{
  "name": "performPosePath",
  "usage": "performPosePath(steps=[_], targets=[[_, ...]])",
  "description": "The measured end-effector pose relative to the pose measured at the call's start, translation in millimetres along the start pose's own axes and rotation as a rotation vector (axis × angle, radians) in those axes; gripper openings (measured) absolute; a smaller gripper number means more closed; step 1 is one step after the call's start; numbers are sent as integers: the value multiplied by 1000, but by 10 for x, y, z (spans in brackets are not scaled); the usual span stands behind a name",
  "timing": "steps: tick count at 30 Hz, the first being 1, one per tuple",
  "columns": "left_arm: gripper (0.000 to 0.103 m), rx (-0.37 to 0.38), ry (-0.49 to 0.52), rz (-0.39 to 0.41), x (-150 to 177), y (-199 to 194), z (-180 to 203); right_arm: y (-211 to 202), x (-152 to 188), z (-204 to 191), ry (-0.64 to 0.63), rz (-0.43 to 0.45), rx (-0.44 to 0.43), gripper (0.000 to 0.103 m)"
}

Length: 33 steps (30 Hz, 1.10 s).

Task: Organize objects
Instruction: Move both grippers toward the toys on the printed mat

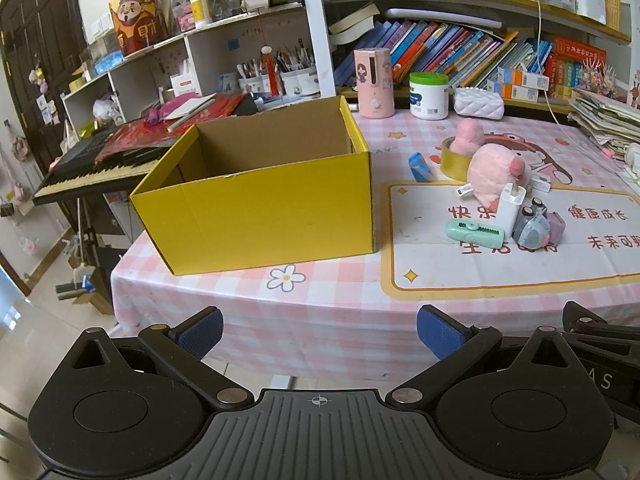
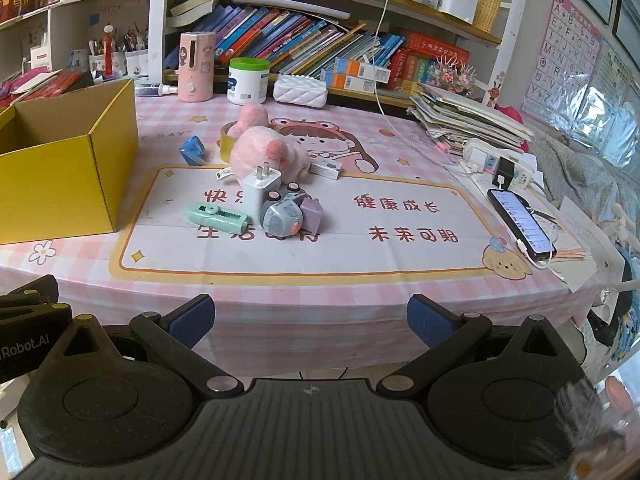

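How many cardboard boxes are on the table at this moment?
1. The yellow cardboard box stands open on the left part of the pink checked tablecloth, left of the cluster of small items. Its inside is only partly visible from these views.

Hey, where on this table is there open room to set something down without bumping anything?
Bare room: the mat's right half, between the grey toy and the phone, and the front strip along the table edge. The yellow box shows nothing inside. Crowded: the cluster around the pink plush and white charger, and the back row.
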<state>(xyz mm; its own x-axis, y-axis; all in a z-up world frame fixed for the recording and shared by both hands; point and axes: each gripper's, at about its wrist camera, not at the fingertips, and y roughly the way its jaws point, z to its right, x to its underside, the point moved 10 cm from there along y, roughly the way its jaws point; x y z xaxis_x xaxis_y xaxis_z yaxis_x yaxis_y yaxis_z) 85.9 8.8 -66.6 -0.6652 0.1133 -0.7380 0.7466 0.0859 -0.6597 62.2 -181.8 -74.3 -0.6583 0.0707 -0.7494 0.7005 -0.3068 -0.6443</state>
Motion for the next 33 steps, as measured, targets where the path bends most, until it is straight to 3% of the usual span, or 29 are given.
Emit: performPosePath(steps=[33], targets=[[103,-4,-15,-46,-162,227,247,354,-162,98,-11,-41,-27,103]])
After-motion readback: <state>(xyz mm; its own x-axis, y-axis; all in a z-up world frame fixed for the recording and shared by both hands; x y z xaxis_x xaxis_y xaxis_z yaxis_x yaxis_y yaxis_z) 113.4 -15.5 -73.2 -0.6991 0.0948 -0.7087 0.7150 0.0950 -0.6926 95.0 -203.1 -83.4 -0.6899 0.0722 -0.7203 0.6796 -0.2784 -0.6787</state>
